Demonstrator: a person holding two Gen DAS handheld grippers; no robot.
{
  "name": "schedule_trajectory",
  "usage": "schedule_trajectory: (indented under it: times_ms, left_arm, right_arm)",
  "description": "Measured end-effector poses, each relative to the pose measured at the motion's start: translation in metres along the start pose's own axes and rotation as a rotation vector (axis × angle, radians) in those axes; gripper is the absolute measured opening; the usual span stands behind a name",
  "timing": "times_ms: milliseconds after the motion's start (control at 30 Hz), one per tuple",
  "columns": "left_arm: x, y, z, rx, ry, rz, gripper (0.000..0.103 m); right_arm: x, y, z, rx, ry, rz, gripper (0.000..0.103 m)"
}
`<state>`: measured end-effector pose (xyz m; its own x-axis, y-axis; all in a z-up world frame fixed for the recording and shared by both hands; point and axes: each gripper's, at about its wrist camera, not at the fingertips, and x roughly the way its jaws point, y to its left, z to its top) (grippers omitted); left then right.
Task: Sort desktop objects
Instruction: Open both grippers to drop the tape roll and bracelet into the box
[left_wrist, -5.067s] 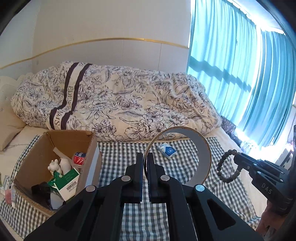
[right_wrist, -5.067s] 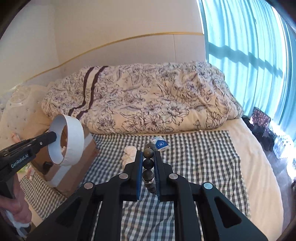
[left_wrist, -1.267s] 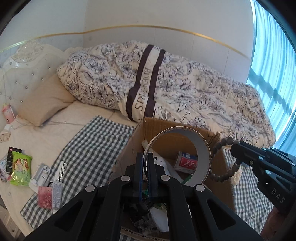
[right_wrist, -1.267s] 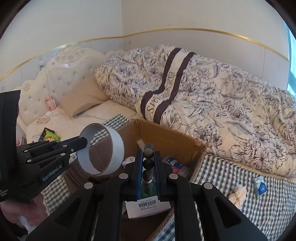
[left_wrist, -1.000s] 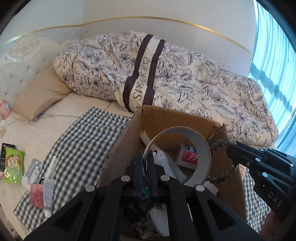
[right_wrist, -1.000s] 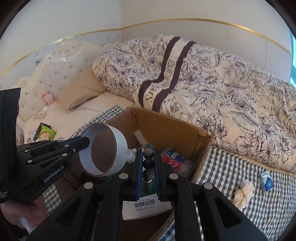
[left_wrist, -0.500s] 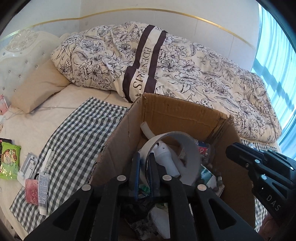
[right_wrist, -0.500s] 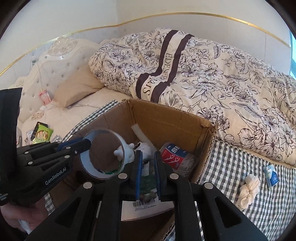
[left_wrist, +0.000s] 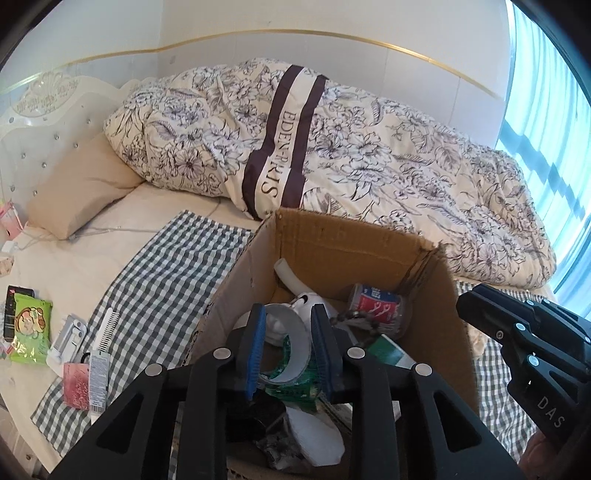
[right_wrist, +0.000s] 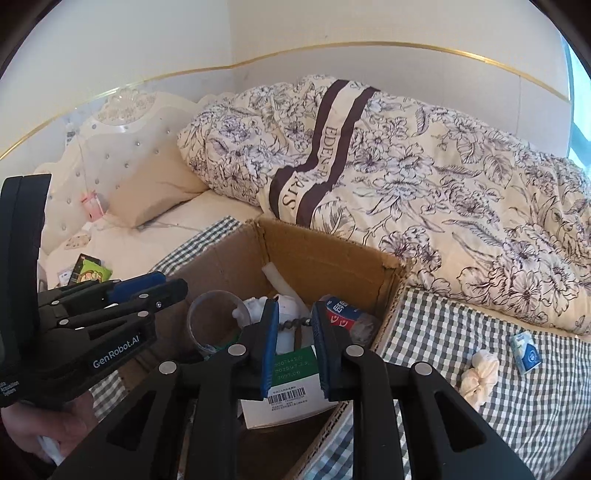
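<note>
Both claws, left claw (left_wrist: 288, 325) and right claw (right_wrist: 293, 319), hang released over the cardboard box (left_wrist: 332, 243), tape roll (left_wrist: 291, 343) and bead bracelet (left_wrist: 354, 319) inside; 2 items, scrunchie (right_wrist: 478, 371) and small packet (right_wrist: 524, 350), wait on the bed.

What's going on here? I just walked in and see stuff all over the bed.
A person is sorting loose items into a cardboard box on the bed, a handheld gripper in each hand. Both the left gripper and the right gripper hover over the box with jaws open and empty. A tape roll and a bead bracelet lie inside among other items. A white scrunchie and a small blue packet wait on the checked cloth.
</note>
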<state>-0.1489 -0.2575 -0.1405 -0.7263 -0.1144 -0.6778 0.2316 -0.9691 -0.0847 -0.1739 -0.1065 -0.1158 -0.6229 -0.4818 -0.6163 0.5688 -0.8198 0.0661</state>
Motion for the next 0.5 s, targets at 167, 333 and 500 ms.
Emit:
schedule_trajectory:
  times_ms: [167, 333, 500]
  left_arm:
    - [-0.023, -0.01, 0.004, 0.013, -0.034, -0.004, 0.027]
    - [-0.052, -0.023, 0.01, 0.029, -0.076, -0.006, 0.027]
    - [-0.084, -0.035, 0.013, 0.045, -0.12, -0.01, 0.027]
  right_arm:
    - [-0.025, 0.0, 0.004, -0.002, -0.035, -0.008, 0.018]
    - [-0.056, 0.001, 0.01, -0.002, -0.079, -0.013, 0.018]
    - [-0.088, 0.002, 0.014, -0.004, -0.13, -0.021, 0.018]
